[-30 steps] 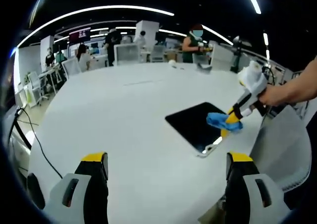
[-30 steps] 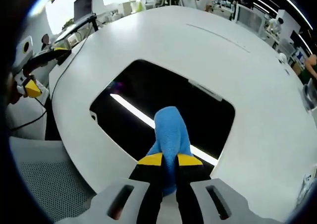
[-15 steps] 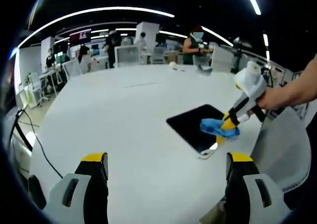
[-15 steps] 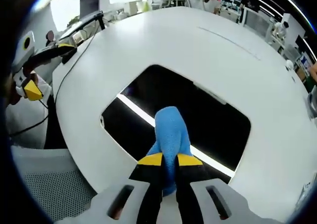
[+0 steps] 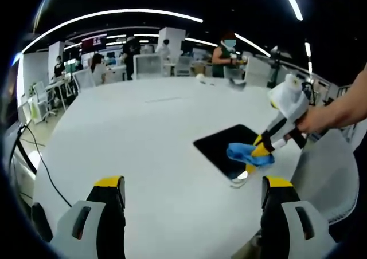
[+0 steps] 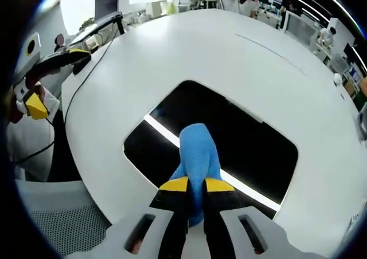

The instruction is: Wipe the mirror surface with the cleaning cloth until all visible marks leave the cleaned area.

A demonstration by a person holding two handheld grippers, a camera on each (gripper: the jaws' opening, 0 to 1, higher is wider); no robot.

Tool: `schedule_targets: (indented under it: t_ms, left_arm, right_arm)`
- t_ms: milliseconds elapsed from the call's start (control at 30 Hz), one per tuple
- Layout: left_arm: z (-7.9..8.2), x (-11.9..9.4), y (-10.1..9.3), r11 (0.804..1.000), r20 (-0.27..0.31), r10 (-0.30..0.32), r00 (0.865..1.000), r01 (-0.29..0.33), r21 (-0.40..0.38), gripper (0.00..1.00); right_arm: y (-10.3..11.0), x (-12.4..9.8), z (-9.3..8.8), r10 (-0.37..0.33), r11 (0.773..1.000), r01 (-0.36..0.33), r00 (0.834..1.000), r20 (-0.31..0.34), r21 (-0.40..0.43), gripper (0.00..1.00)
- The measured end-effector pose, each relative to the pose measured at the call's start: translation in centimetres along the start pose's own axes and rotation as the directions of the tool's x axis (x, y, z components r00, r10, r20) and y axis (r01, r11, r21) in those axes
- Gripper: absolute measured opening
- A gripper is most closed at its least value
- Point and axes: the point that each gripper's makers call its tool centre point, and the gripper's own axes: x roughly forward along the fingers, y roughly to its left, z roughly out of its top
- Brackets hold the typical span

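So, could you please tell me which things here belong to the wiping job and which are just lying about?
Job:
- mirror
- cleaning cloth
- right hand-held gripper, shut on the cloth

Lying about:
- cable on the white table
- mesh chair

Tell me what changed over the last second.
The right claw, shut on the blue cloth, slid it across the mirror, leftward in the left gripper view. The left claw stayed open, hovering above the table; the mirror did not move.
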Motion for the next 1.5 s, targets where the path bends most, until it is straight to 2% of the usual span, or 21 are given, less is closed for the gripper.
schedule_targets:
  t_ms: [333, 533, 700, 800, 1033, 1333, 1500]
  left_arm:
    - [-0.3, -0.2, 0.2, 1.000, 0.006, 0.000, 1.000, 0.000, -0.026, 1.00]
    - [-0.7, -0.4, 1.1, 1.000, -0.004, 0.020, 1.000, -0.021, -0.024, 1.00]
    - [-0.4, -0.5, 1.4, 0.999, 0.004, 0.031, 1.000, -0.031, -0.031, 1.00]
    - [-0.3, -0.5, 1.5, 0.999, 0.007, 0.034, 0.999, -0.034, -0.033, 1.00]
    - [0.8, -1.1, 2.1, 0.998, 0.050, 0.060, 0.997, -0.059, -0.023, 1.00]
    - [1.0, -1.6, 2.5, 0.997, 0.059, 0.074, 0.996, -0.073, -0.016, 1.00]
    - [1.1, -2.0, 2.7, 0.997, 0.062, 0.078, 0.995, -0.077, -0.017, 1.00]
  right_arm:
    - [1.2, 0.3, 0.8, 0.011, 1.000, -0.011, 1.000, 0.013, -0.013, 0.02]
    - [2.4, 0.6, 1.5, 0.049, 0.999, -0.049, 0.999, 0.011, 0.006, 0.02]
    - [4.1, 1.0, 2.4, 0.087, 0.996, -0.087, 0.996, 0.016, 0.012, 0.02]
    - [5.5, 1.3, 2.8, 0.100, 0.995, -0.099, 0.995, 0.019, -0.016, 0.02]
    - [5.8, 1.3, 3.0, 0.111, 0.994, -0.111, 0.994, 0.014, -0.001, 0.02]
    - [7.4, 1.5, 3.4, 0.124, 0.992, -0.123, 0.992, 0.034, -0.030, 0.02]
    - [7.4, 1.5, 3.5, 0.127, 0.991, -0.126, 0.991, 0.029, -0.039, 0.02]
